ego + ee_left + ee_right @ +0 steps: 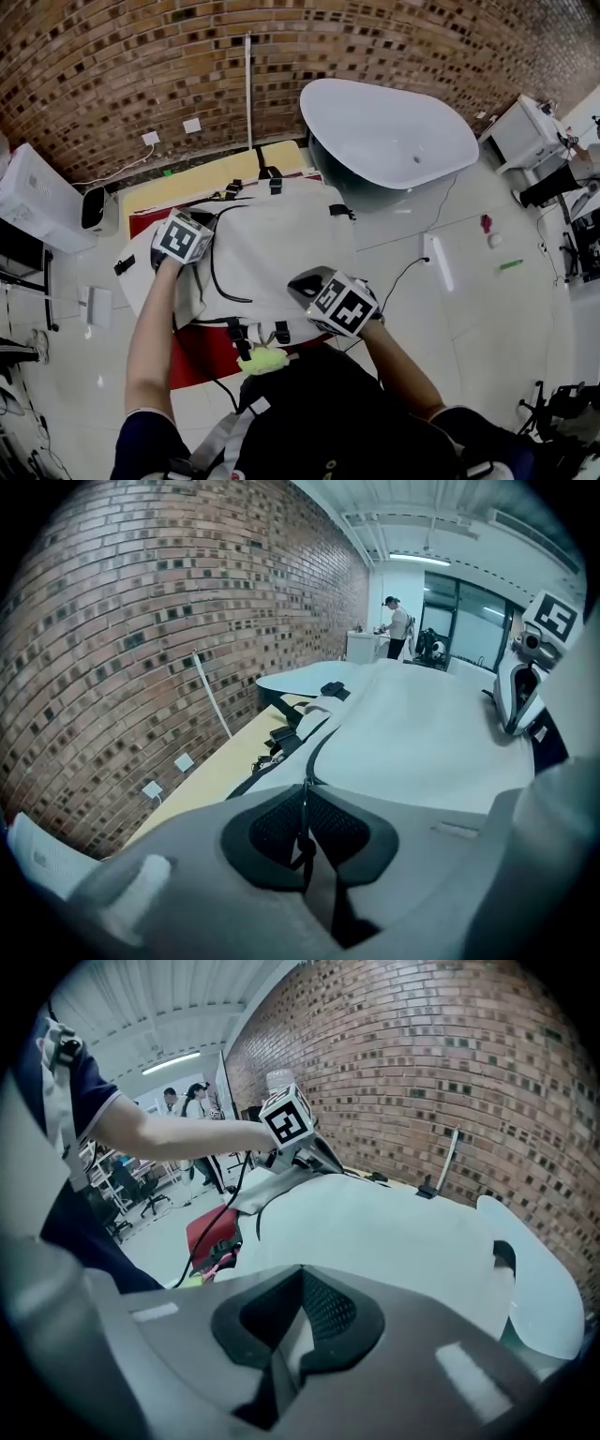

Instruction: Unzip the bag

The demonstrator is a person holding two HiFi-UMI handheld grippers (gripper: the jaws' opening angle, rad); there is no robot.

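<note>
A pale grey bag (281, 253) lies flat on a low table. A dark zipper line (214, 272) curves down its left side. My left gripper (183, 242) rests on the bag's left part, over that zipper. In the left gripper view its jaws (305, 794) are shut on the thin dark zipper pull (302, 841), and the zipper (321, 744) runs away ahead of them. My right gripper (336, 302) sits at the bag's near right edge. There its jaws (298, 1283) are shut, with a strip of pale bag fabric (289, 1335) pinched between the pads.
A large white tub (389, 131) stands just beyond the bag, in front of a brick wall (141, 66). The table's red surface (202, 349) and a yellow-green thing (265, 359) show at the near edge. Black strap buckles (272, 178) lie at the bag's far end. People stand far off.
</note>
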